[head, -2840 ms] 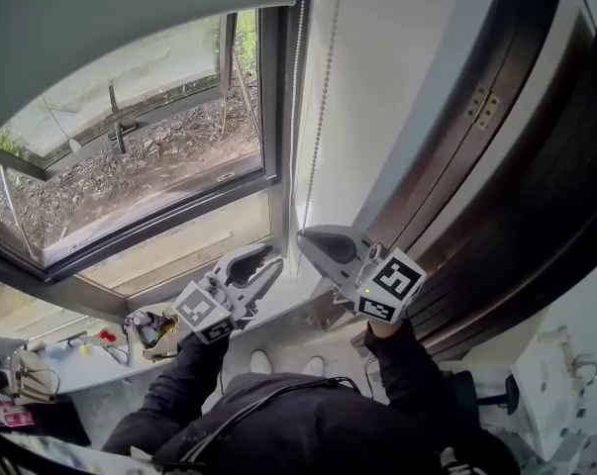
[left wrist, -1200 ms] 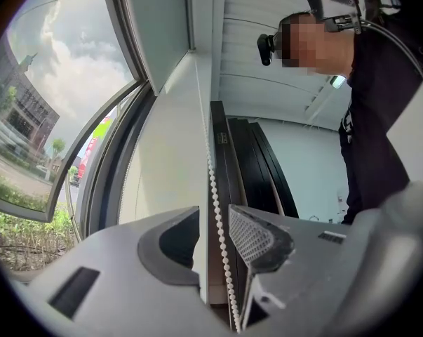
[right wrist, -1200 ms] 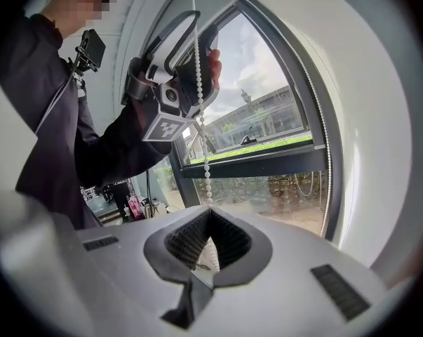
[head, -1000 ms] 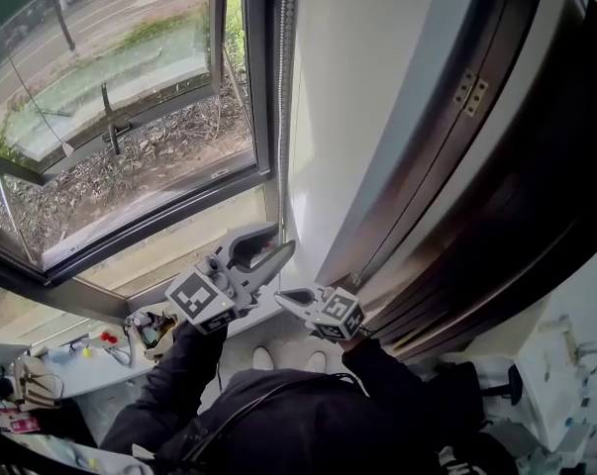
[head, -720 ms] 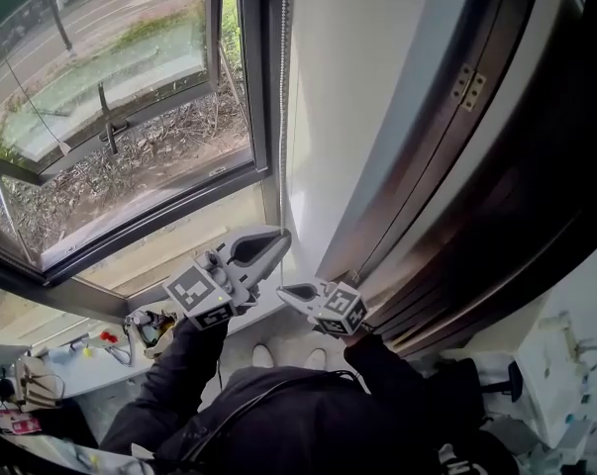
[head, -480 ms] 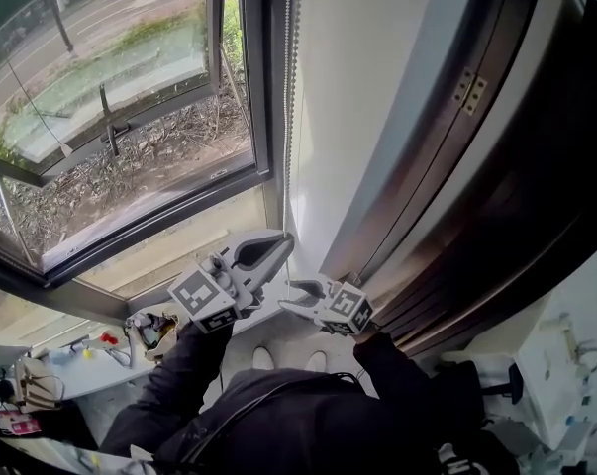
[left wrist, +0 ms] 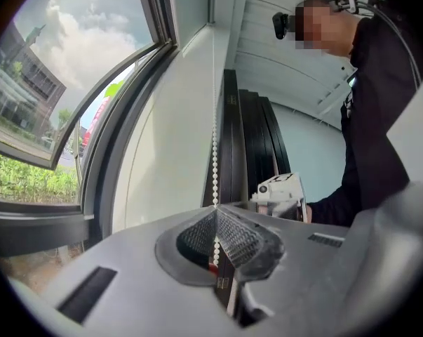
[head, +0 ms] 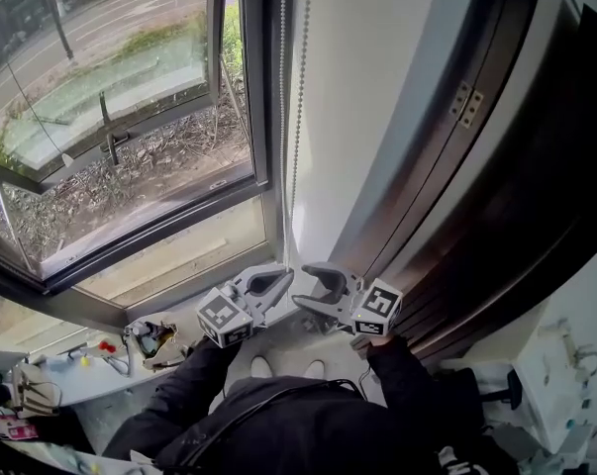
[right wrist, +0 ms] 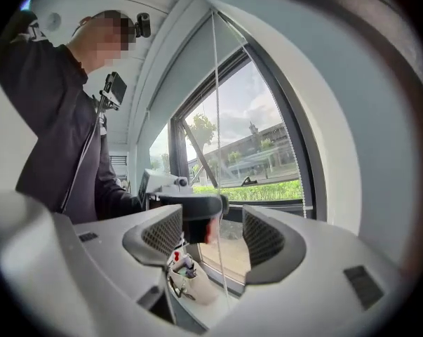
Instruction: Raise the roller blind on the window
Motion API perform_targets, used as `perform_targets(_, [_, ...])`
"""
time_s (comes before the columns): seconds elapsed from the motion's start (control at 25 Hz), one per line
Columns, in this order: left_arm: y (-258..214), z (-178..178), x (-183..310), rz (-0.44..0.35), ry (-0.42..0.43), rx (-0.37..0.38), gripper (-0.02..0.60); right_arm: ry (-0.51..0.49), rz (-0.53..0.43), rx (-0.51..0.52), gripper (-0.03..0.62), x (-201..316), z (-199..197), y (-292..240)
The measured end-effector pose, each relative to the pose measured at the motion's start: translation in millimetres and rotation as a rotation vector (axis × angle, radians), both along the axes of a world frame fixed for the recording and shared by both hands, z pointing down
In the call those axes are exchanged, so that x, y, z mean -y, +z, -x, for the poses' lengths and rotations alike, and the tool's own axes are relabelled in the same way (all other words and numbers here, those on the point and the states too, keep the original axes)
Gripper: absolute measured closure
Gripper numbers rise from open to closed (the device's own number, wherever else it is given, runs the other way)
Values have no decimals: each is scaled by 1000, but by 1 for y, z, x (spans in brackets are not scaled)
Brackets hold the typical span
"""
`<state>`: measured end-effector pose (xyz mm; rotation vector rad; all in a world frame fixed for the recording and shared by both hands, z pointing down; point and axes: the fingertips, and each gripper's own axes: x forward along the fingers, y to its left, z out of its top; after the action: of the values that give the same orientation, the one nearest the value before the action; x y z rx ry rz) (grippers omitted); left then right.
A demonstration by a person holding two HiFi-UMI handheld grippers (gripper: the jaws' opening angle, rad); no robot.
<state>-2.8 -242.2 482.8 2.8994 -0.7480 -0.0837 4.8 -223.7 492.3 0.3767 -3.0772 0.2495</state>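
The roller blind's white bead chain [head: 299, 117] hangs in two strands beside the dark window frame [head: 263, 87]. My left gripper [head: 281, 276] is low, near the sill, and shut on one strand. In the left gripper view the bead chain [left wrist: 214, 167] runs up out of the shut left gripper [left wrist: 215, 213]. Just to its right, my right gripper [head: 314, 287] is opening. A chain strand [right wrist: 215, 118] passes between the wide-apart jaws of the right gripper [right wrist: 212, 223], and the pads do not touch it. The blind's fabric is out of view.
An outward-opened window sash [head: 110, 137] shows ground and road outside. A white wall [head: 377, 87] and a dark wooden door frame [head: 496, 186] fill the right side. Small clutter [head: 149, 336] lies on a ledge at lower left.
The blind's lower edge has risen out of view. My left gripper closed on the chain and moved down. My right gripper opened, let go of the chain and shifted slightly right.
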Motion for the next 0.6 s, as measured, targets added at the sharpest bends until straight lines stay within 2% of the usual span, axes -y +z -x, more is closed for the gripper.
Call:
perform_targets(0.12, [35, -2, -5, 23, 9, 31, 574, 9, -21, 29, 327, 2, -2, -14])
perform_targets(0.36, [119, -1, -17, 159, 19, 123, 574, 20, -26, 34, 329, 1, 2, -17])
perform_targets(0.48, [133, 5, -18, 186, -2, 115, 574, 31, -26, 37, 361, 0, 3, -16])
perform_targets(0.6, [130, 10, -18, 162, -43, 117, 574, 47, -25, 42, 395, 0, 2, -14])
